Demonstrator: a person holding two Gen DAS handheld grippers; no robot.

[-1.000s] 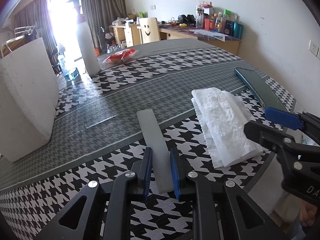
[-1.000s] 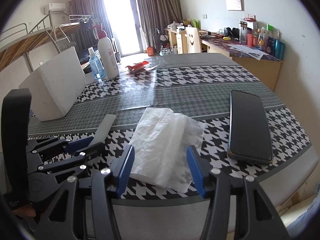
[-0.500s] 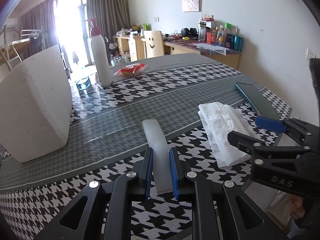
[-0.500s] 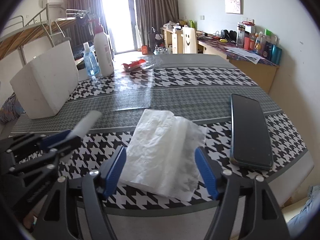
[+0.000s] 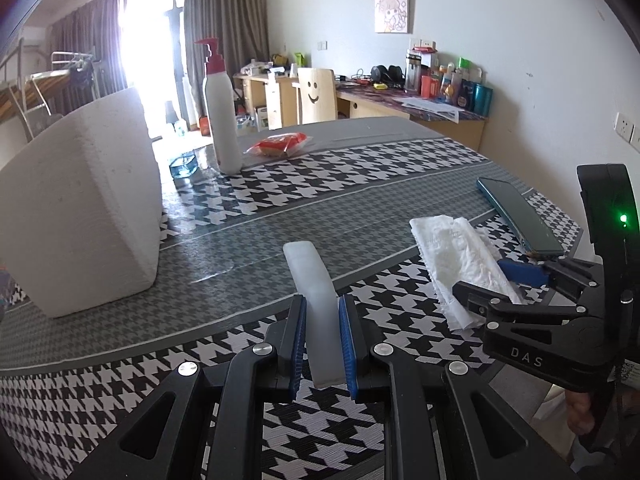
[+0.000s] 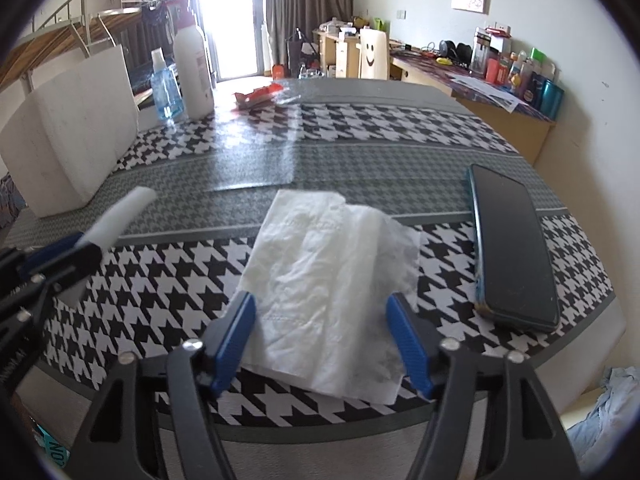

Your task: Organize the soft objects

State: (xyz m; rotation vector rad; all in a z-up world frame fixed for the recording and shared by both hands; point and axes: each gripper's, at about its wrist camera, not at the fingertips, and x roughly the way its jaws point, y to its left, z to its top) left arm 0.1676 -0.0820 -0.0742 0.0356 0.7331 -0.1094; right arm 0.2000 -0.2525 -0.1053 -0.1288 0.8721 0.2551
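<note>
My left gripper (image 5: 322,346) is shut on a pale translucent soft strip (image 5: 314,296) and holds it raised off the houndstooth table. The strip also shows in the right wrist view (image 6: 120,216). A crumpled white tissue (image 6: 328,276) lies flat near the table's front edge. My right gripper (image 6: 320,338) is open, its blue pads on either side of the tissue's near end, not touching it. In the left wrist view the tissue (image 5: 460,264) lies to the right, with the right gripper (image 5: 496,284) at its near end.
A dark phone (image 6: 514,244) lies right of the tissue. A large white foam block (image 5: 80,208) stands at the left. A white pump bottle (image 5: 220,120), a blue bottle (image 6: 164,88) and a red packet (image 5: 278,146) sit at the back. The table edge (image 6: 320,432) is just under the right gripper.
The left gripper has lifted the strip off the table and tilted it upward. The right gripper has opened wider and moved in closer over the tissue.
</note>
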